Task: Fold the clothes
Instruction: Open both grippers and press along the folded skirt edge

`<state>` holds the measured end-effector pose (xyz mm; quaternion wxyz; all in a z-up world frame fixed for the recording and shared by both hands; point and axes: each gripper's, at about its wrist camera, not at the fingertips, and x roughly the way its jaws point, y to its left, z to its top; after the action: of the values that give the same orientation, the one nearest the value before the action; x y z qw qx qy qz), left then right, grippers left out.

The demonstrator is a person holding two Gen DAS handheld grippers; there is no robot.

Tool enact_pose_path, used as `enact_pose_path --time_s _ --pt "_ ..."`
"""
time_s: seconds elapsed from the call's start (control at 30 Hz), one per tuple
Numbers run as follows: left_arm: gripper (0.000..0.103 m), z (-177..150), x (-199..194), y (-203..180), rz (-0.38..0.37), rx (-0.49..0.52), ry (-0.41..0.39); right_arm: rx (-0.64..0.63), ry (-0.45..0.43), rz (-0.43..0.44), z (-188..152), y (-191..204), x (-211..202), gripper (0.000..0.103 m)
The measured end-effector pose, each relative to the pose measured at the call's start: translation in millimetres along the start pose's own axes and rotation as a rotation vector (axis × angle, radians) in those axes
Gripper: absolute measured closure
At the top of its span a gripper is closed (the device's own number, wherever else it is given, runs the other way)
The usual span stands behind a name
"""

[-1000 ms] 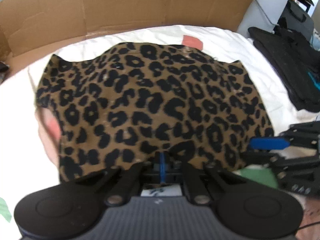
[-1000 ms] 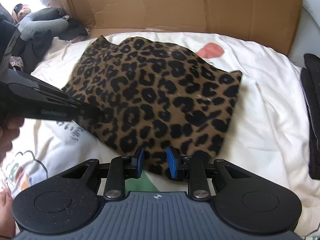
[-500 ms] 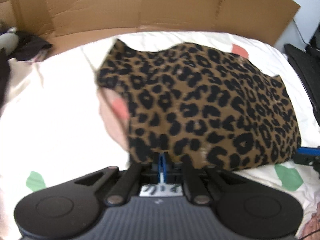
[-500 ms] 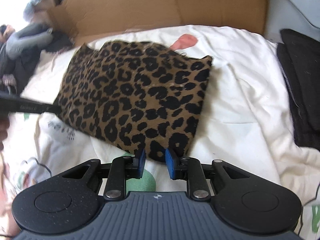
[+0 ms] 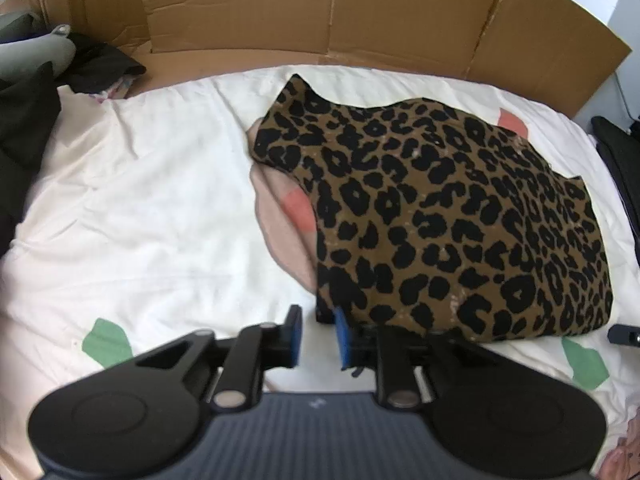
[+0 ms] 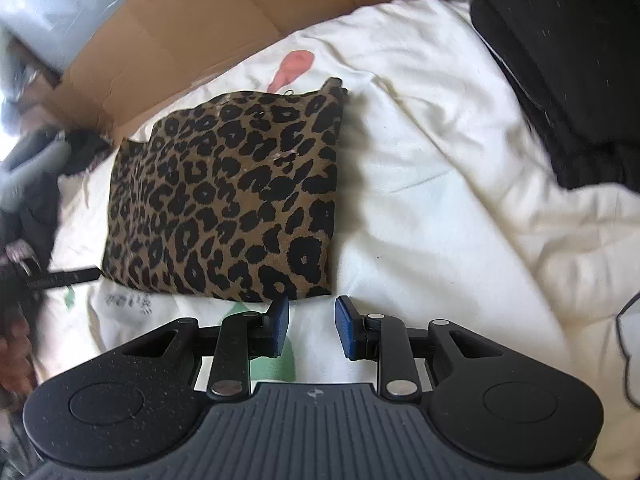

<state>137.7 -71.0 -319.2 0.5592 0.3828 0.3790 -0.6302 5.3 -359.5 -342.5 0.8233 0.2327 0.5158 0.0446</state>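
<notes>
A folded leopard-print garment (image 5: 460,220) lies flat on the white bedsheet (image 5: 160,200). In the left wrist view my left gripper (image 5: 319,334) sits at its near left corner. The jaws are opening and nothing is between the blue pads; the cloth lies just past the right pad (image 5: 342,336). In the right wrist view the same garment (image 6: 228,200) lies ahead and to the left. My right gripper (image 6: 312,326) stands open just off its near right corner, with only sheet between the fingers. The left gripper's tip (image 6: 60,276) shows at the garment's far side.
Flattened cardboard (image 5: 320,12) stands along the back of the bed. A heap of dark and grey clothes (image 5: 24,120) lies at the left. Black garments (image 6: 560,60) are stacked at the right. The sheet (image 6: 440,200) is rumpled to the right of the garment.
My left gripper was shut on the garment's near edge; its jaws have parted and the cloth now lies flat. Both grippers have drawn away towards the garment's corners, and both views have rolled.
</notes>
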Motion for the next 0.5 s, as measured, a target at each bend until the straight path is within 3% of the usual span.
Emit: enact_pose_path --time_s 0.13,0.23,0.5 --pt "0.070 1 2 0 -0.037 -0.015 0.011 0.075 0.001 0.046 3 -6 3 0.070" --pt "0.071 0 6 0 -0.055 -0.026 0.021 0.164 0.015 0.094 3 -15 9 0.061" --pt "0.073 2 12 6 -0.071 -0.081 0.030 0.385 0.021 0.193 1 -37 27 0.062"
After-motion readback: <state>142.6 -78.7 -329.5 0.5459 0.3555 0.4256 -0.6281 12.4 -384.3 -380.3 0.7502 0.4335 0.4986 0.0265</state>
